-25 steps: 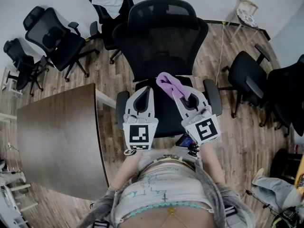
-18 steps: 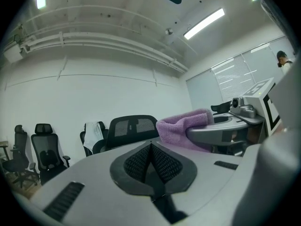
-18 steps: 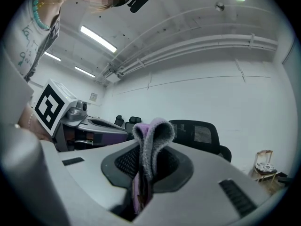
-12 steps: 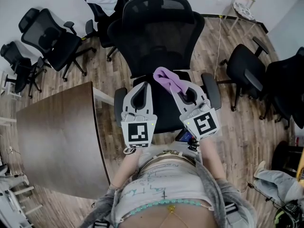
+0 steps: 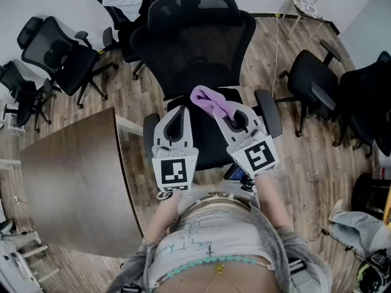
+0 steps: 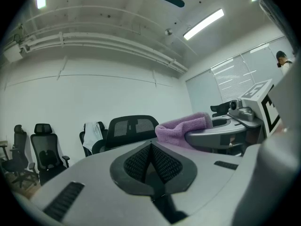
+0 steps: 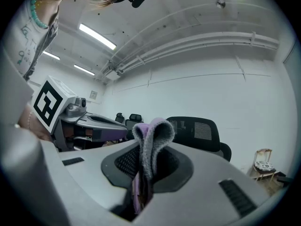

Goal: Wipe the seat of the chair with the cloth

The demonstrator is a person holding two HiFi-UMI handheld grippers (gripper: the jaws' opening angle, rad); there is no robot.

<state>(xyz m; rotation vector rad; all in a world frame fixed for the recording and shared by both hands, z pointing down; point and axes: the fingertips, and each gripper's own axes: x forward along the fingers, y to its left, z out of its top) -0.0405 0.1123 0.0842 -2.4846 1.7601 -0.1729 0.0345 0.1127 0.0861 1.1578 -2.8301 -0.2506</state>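
A big black mesh office chair [image 5: 195,47] faces me, its dark seat [image 5: 211,145] showing between the two grippers in the head view. My right gripper [image 5: 220,110] is shut on a folded purple cloth [image 5: 209,100], which sticks out past the jaws above the seat's back part. In the right gripper view the cloth [image 7: 149,149] is pinched between the jaws and loops upward. My left gripper [image 5: 175,112] hangs over the seat's left side, shut with nothing in it. The left gripper view shows the cloth [image 6: 183,128] held by the other gripper.
A brown table [image 5: 73,182] stands to my left, close to the chair's left armrest [image 5: 149,133]. Several other black chairs [image 5: 58,50] stand along the walls, one [image 5: 314,84] to the right. A white stool [image 5: 303,8] sits at the back right. The floor is wood.
Both grippers and the cloth have shifted slightly left and toward the backrest in the head view. The grip on the cloth is unchanged.
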